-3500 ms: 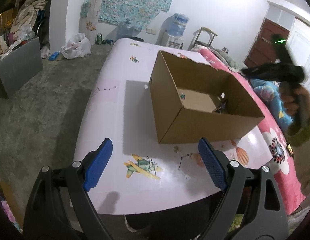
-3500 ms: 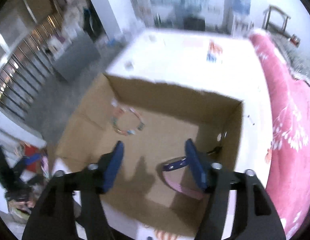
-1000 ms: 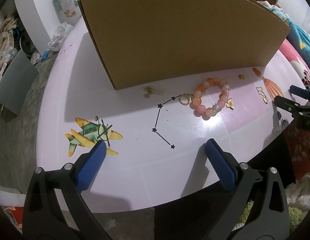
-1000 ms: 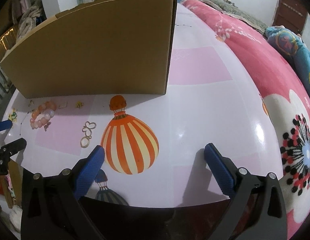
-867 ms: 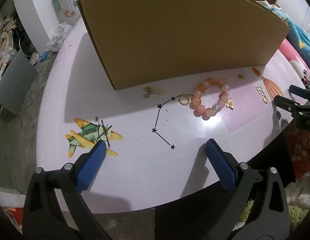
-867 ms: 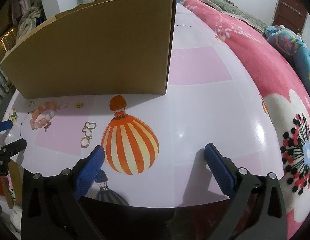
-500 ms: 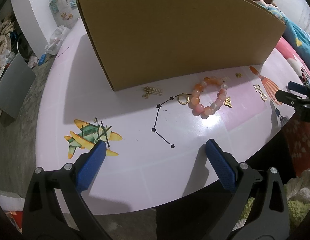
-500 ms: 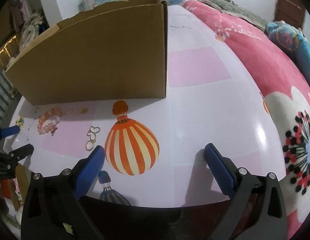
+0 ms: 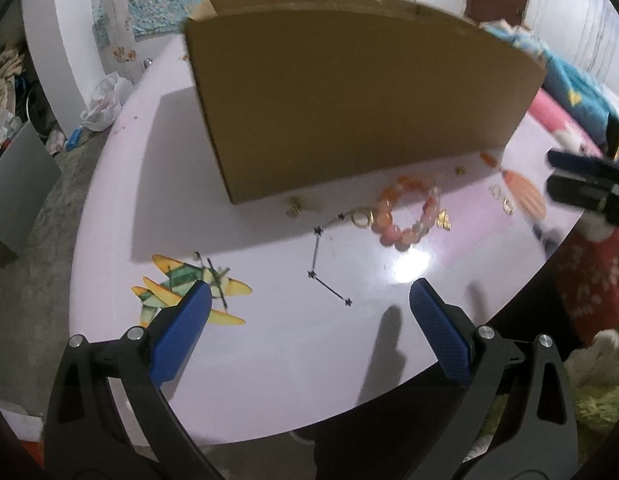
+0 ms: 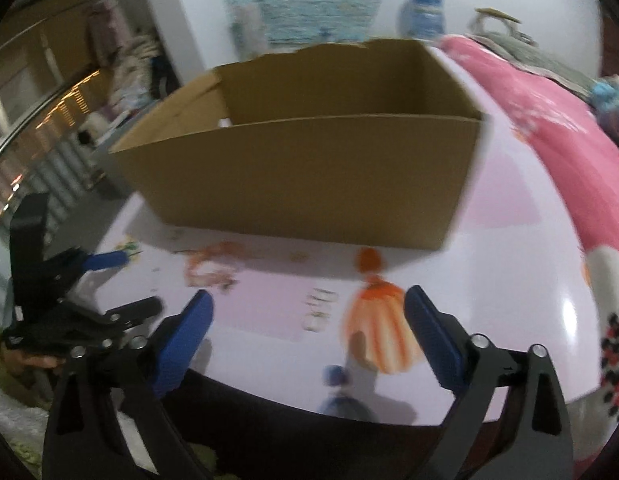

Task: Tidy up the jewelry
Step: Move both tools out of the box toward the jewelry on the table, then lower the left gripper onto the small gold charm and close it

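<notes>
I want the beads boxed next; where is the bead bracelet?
Left wrist view: the bead bracelet lies on the table before the cardboard box, beside a gold ring.

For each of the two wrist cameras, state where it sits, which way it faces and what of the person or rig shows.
Left wrist: on the left gripper, angled down at the pale pink table, the brown cardboard box and the orange-pink bead bracelet; its open blue pads show, the right gripper at the right edge.
Right wrist: on the right gripper, facing the box's open top; its jaws, empty, have just been closing slightly.
Shared: box, bracelet, table, each other's gripper.
</notes>
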The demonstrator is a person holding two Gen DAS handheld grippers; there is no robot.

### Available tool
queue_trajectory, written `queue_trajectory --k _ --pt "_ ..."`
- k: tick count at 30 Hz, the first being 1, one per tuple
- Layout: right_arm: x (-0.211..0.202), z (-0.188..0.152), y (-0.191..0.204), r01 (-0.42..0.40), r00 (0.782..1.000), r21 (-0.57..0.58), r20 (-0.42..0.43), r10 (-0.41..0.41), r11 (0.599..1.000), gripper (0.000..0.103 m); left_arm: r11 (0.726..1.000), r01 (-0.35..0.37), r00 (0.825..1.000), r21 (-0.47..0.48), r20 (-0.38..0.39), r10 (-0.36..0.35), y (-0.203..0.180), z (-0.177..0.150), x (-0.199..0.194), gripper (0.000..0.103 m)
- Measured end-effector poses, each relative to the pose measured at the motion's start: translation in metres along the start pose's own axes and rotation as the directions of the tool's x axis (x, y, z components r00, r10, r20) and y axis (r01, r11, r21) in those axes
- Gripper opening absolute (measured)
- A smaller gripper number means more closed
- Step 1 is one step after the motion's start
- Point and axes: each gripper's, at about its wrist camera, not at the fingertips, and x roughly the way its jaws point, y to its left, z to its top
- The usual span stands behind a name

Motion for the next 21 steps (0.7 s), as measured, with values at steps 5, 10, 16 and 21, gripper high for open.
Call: queue_trajectory --k 5,10,16,21 --pt "0.024 0.005 0.036 -0.066 0.997 -0.088 -0.046 0.062 0.994 0.066 0.999 -0.033 0.998 -0.004 0.057 0.033 0.007 0.005 -0.008 0.095" --pt "0.050 0.009 0.068 -0.098 0.993 -0.209 -0.080 0.083 0.973 0.043 0.999 -0.054 0.995 -0.004 0.084 0.054 0.013 0.007 -0.012 0.082" --pt "0.070 0.009 0.088 -0.099 0.991 -0.301 -0.116 0.067 0.948 0.028 0.999 -0.020 0.997 -0.025 0.078 0.022 0.018 0.009 -0.010 0.066" --pt "0.076 0.008 0.095 -0.091 0.989 -0.336 -0.140 0.046 0.938 0.011 0.999 0.021 0.996 -0.032 0.090 -0.018 0.020 0.011 -0.009 0.059"
